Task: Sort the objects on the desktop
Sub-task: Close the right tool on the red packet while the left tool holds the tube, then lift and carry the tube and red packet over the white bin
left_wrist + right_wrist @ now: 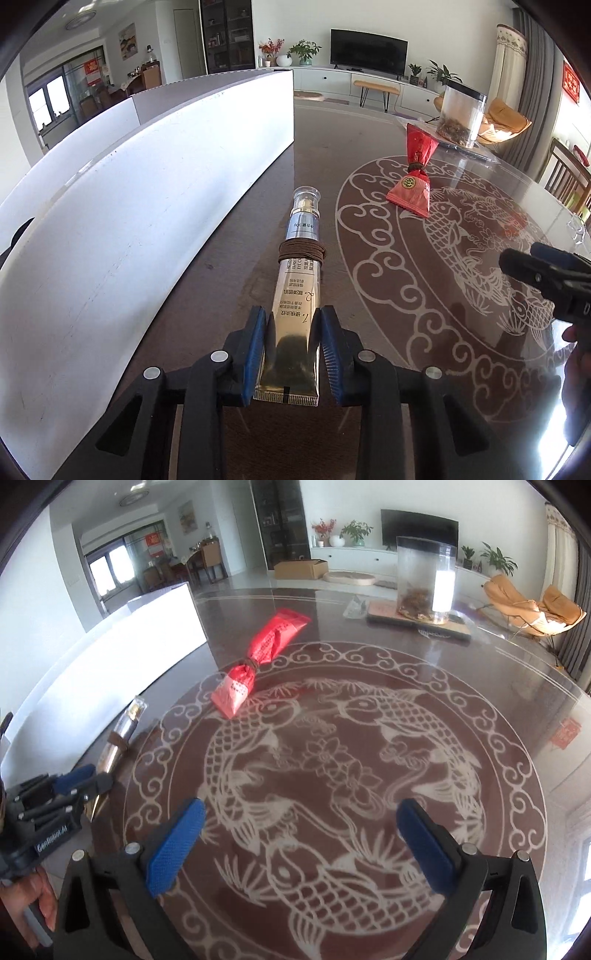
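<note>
My left gripper [291, 325] is shut on the flat end of a gold and silver cosmetic tube [297, 280]. The tube has a clear cap and a brown cord wound round its middle, and it points away from me just above the table. It also shows in the right wrist view [122, 734], held by the left gripper [88, 779]. A red packet [415, 173] tied in the middle with brown cord lies on the table to the right; it also shows in the right wrist view [258, 657]. My right gripper [301, 819] is open and empty over the fish pattern.
A long white box [129, 221] stands along the left side of the dark table [369, 140]. A clear jar [424, 579] with dried bits stands on a flat tray [417, 622] at the far side. Chairs stand beyond the table's right edge.
</note>
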